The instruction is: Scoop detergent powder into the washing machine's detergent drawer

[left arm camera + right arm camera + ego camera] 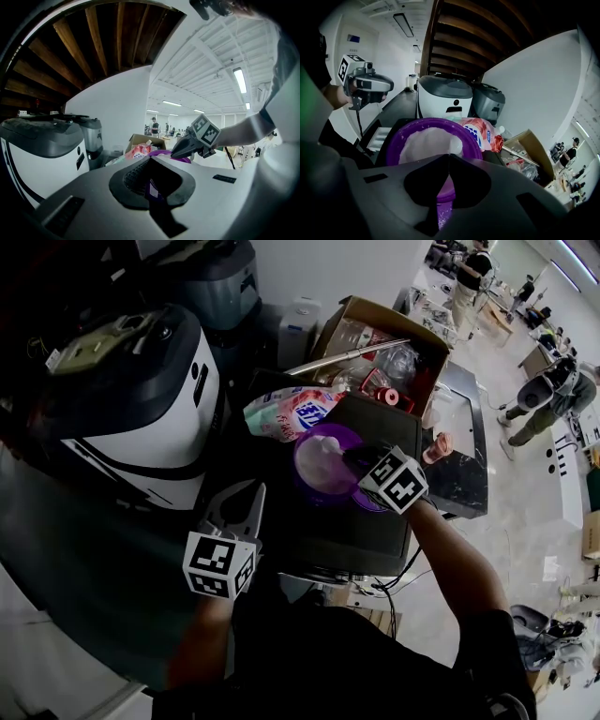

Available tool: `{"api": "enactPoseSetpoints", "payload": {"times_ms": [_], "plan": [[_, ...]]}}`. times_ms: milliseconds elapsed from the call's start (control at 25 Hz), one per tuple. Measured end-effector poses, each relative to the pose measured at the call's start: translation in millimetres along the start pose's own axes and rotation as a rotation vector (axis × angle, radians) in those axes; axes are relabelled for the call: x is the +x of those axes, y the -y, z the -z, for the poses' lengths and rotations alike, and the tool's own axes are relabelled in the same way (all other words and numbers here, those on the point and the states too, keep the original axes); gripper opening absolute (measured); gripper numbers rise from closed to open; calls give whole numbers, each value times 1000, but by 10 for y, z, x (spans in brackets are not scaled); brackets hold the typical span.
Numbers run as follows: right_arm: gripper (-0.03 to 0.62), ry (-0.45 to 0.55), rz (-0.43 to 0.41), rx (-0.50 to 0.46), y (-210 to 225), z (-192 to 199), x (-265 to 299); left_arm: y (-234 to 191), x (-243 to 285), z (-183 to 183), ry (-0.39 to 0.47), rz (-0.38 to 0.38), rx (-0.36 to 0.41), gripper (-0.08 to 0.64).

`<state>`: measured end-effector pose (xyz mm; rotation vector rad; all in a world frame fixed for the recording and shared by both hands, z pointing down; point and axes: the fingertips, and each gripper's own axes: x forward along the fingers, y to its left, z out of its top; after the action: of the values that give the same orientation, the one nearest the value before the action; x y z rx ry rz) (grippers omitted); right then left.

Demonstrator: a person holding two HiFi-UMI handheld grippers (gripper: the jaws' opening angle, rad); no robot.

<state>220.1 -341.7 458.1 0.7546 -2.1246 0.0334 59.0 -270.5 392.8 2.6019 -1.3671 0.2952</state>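
A purple scoop (pixel 431 123) with a wide, round bowl brimful of white detergent powder (pixel 426 143) is level over the dark machine top (pixel 384 432), its handle pinched by the right gripper (pixel 449 159). Behind it, at the top's far left corner, lies a pink-and-white detergent pouch (pixel 286 413).

Glossy purple plastic scoop (pixel 392 145) holds matt, fine white powder (pixel 427 142).

Bare dark worktop (pixel 375 521) in front of the purple bowl (pixel 314 470) lies open to the near edge. Close behind the bowl a detergent bag (pixel 286 413) and a cardboard box (pixel 375 334) bar the way; a white appliance (pixel 141 418) walls the left. The right claw (pixel 356 460) hangs over the bowl's right rim, the left claw (pixel 242 502) beside the appliance.
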Motion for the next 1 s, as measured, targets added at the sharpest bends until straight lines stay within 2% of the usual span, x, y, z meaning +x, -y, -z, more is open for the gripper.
{"api": "enactPoseSetpoints", "payload": {"times_ms": [600,1000], "plan": [[20,-110,-11,-57,21,26,166,-76,-11,74,-4,4,-17,6],[20,-181,-92,-92,-66,-8,213,-88,-16,63,-3,7,-21,6]]}}
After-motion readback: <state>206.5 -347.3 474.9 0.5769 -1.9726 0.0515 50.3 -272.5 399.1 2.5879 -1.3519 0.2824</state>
